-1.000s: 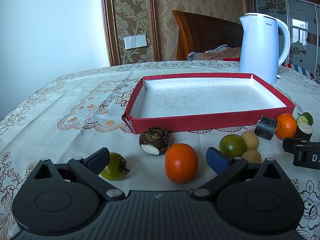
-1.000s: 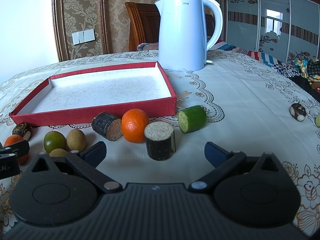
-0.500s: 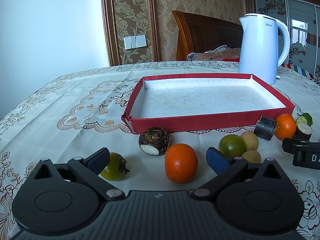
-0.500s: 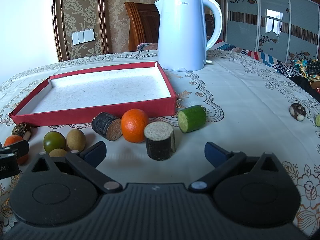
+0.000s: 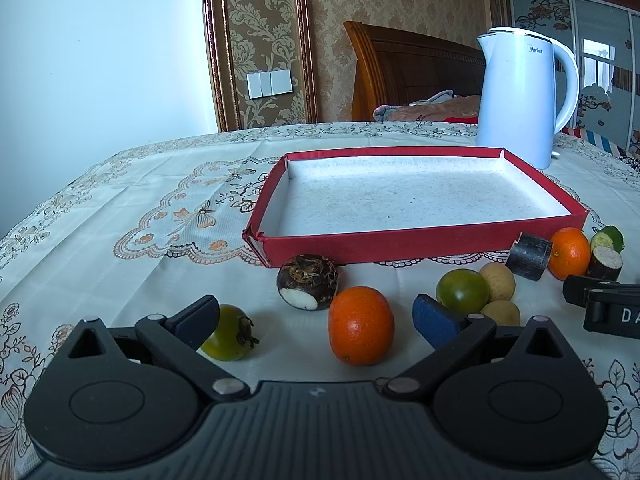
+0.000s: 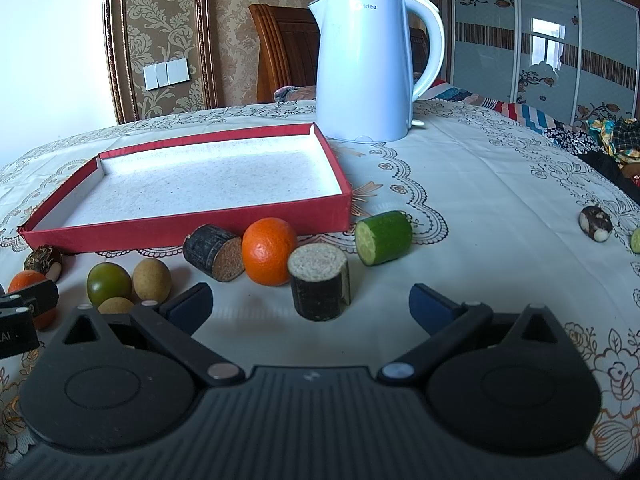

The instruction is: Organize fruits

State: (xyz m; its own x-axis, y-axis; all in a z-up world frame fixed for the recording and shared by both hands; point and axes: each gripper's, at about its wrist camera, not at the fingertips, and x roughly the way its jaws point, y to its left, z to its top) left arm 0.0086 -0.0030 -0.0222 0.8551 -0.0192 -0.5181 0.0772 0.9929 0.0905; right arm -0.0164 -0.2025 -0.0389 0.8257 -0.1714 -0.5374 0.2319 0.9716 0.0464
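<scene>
An empty red tray [image 5: 416,240] [image 6: 192,230] lies mid-table. In front of it sit an orange [image 5: 361,326], a dark water chestnut [image 5: 308,282], a green tomato [image 5: 228,334], another green tomato [image 5: 462,291] and tan longans [image 5: 497,281]. My left gripper [image 5: 316,318] is open and empty, low over the table, with the orange between its fingers' line. My right gripper [image 6: 310,304] is open and empty just behind an upright sugarcane piece [image 6: 320,282]. A second orange [image 6: 269,251], a lying cane piece [image 6: 214,253] and a cucumber piece [image 6: 383,237] sit beyond it.
A white kettle [image 5: 520,96] [image 6: 368,64] stands behind the tray's right corner. A lone water chestnut [image 6: 595,223] and a green piece [image 6: 635,240] lie far right. The right gripper's body shows at the left wrist view's right edge [image 5: 604,304].
</scene>
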